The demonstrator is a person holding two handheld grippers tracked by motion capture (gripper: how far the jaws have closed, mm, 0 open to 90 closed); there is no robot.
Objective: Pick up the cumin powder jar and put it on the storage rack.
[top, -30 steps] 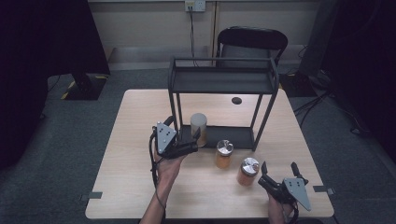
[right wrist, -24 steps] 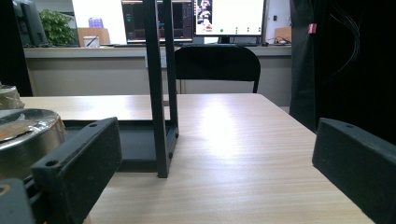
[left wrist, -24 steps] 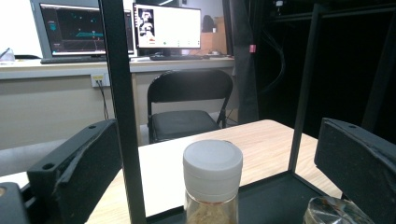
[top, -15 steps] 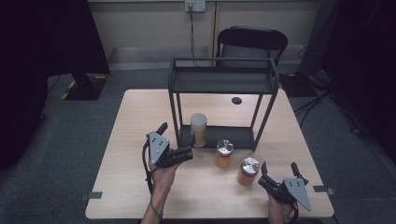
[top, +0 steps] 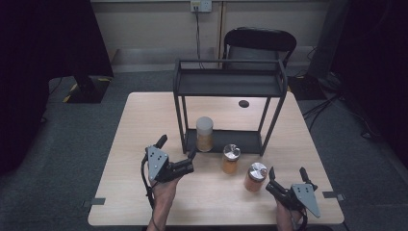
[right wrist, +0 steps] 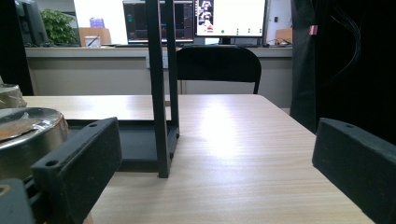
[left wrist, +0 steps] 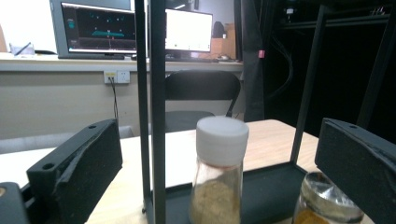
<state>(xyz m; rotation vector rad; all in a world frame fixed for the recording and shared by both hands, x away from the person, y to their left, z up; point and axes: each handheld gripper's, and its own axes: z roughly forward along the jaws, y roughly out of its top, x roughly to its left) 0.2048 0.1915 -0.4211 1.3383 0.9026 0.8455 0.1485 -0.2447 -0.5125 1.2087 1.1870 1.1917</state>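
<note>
A tall jar with a white lid [top: 204,134] [left wrist: 221,172] and tan contents stands on the low shelf of the black wire rack [top: 230,84], at its front left corner. My left gripper [top: 177,147] is open on the table just left of the rack, pointing at that jar and apart from it. Two short orange jars with silver lids stand in front of the rack, one near the shelf [top: 231,158] [left wrist: 327,207] and one nearer me [top: 255,176] [right wrist: 25,140]. My right gripper [top: 286,172] is open, just right of the nearer jar, holding nothing.
The rack's upright posts [left wrist: 152,112] [right wrist: 163,88] stand close ahead of both grippers. A black chair [top: 260,41] is behind the table. A small dark disc [top: 244,103] lies on the tabletop under the rack's far side. Bare tabletop [top: 144,120] stretches to the left.
My left gripper has drawn back from the white-lidded jar, toward me and slightly left. The jar stays on the shelf. The right gripper has not moved.
</note>
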